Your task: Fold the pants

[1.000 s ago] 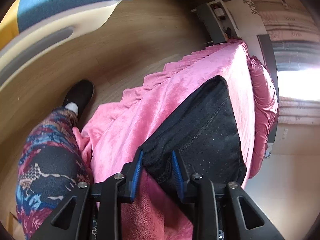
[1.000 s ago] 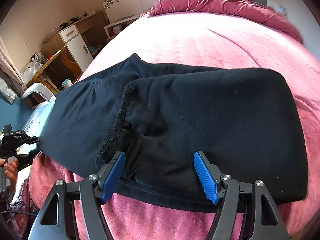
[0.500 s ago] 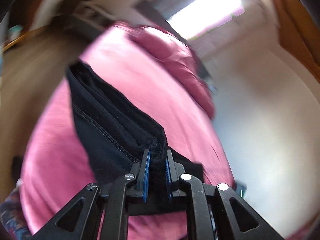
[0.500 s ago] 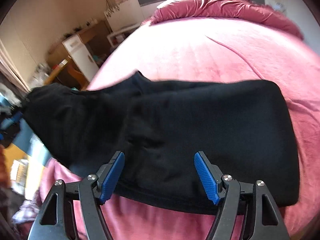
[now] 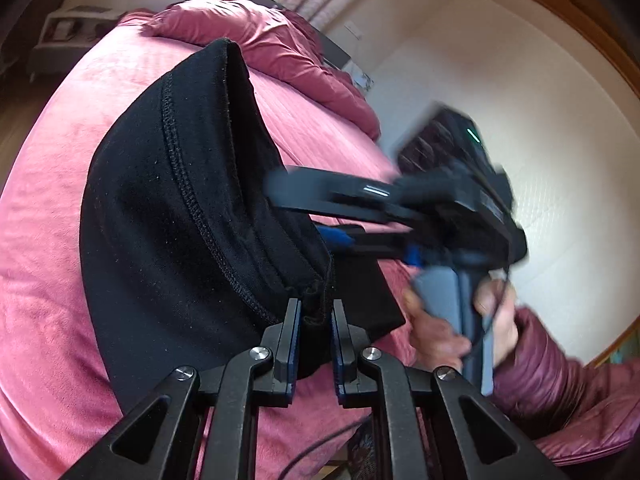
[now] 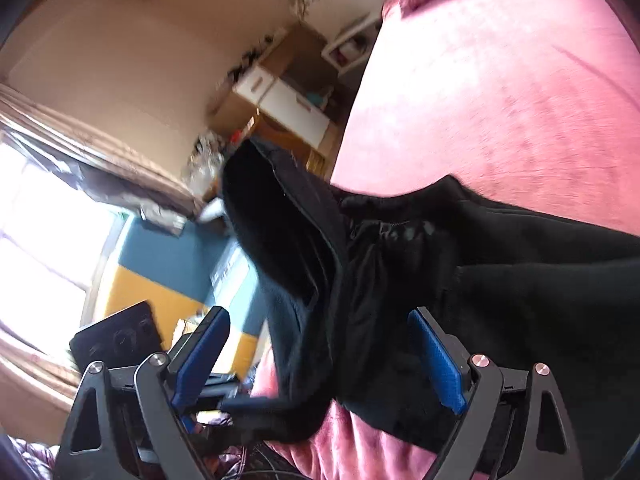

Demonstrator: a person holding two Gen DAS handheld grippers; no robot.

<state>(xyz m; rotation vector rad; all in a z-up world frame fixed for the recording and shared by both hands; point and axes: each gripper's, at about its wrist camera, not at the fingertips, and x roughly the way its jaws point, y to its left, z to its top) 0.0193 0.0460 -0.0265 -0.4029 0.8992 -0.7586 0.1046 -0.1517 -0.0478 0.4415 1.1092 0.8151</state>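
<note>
Pink plush bedspread (image 5: 48, 240) covers the whole bed, and behind it I see a crumpled duvet (image 5: 256, 36) near the window. On this bed lie the black pants (image 5: 172, 216), already doubled, with one end raised in the air. My left gripper (image 5: 314, 334) has its fingers almost together, and they pinch a thick bunch of the hem between them. Further right, my right gripper (image 6: 320, 360) has its fingers spread wide and they hold nothing; the pants (image 6: 500, 280) lie between and beyond them, partly on the bedspread (image 6: 500, 80).

I think the risk is in the raised end. The pinch takes several layers, so an inner layer can slip out and the fold will land crooked. Also the right gripper is very near the cloth and could drag it.
</note>
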